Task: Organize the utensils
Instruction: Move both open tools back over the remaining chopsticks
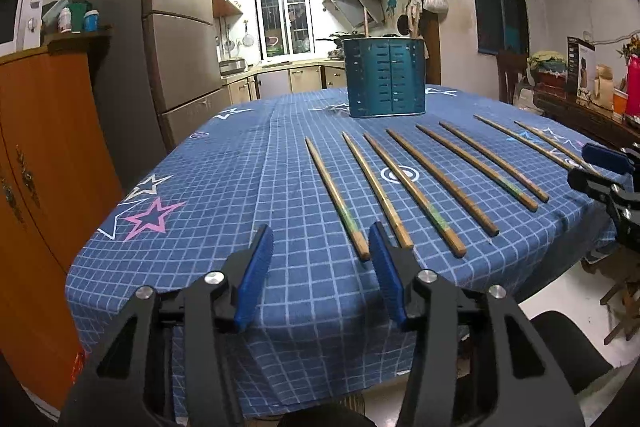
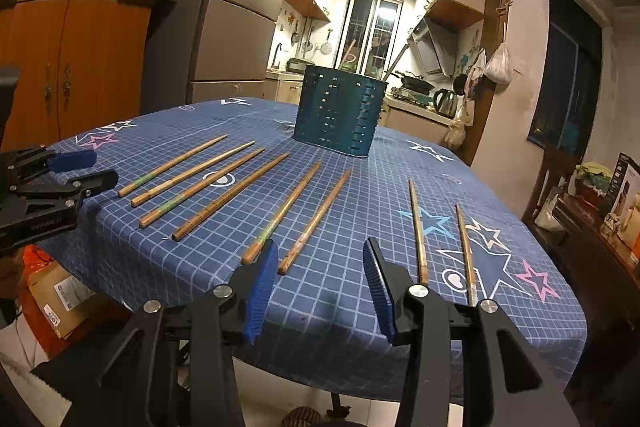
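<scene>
A teal slotted holder stands on the worktop with two sticks poking out of its top. Eight chopsticks lie in a row in front of it. The left gripper and right gripper hover at the near edge, jaws parted, holding nothing.

Eight wooden chopsticks fanned flat before upright teal holder
</scene>
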`<state>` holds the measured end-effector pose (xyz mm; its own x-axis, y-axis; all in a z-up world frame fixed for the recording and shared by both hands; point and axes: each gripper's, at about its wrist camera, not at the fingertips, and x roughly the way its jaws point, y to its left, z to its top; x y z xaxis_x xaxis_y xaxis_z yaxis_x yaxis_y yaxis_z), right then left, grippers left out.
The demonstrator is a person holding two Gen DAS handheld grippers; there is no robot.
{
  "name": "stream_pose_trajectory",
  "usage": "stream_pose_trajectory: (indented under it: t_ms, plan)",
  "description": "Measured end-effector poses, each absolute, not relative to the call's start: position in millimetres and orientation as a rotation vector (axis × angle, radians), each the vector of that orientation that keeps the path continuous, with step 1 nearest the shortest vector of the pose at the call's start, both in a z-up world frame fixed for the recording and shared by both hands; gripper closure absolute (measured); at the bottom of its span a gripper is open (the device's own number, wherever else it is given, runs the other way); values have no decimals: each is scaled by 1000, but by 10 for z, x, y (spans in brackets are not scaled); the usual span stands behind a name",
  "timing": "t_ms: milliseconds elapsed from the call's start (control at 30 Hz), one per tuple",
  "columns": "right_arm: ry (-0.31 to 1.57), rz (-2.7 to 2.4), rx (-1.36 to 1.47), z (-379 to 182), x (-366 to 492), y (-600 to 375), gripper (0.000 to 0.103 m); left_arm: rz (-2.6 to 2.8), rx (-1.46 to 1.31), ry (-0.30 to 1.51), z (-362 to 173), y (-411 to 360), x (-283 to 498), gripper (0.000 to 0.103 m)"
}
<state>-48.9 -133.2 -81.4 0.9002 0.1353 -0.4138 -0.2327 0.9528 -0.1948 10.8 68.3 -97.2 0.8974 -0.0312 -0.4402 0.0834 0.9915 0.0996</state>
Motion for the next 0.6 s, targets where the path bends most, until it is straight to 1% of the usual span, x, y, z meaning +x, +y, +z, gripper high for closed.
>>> stream_pose_trajectory:
  t_ms: [33,167,367,500,600]
  plan:
    - [412,190,-241,-819,-473,-1335,63,-62,119,454,-975,670,103,60]
    - [419,192,-225,-837,-435,-1328,64,-61,119,452,-1009,631,89,64]
    - [408,195,-208,-908,-420,-1289,66,-69,134,447,-1074,534,82,64]
    - [417,192,-219,-991,-393,-1237,73,-75,136,443,-1109,487,93,64]
    - [419,176,-224,-1047,-375,-1221,76,-72,130,434,-1123,487,90,64]
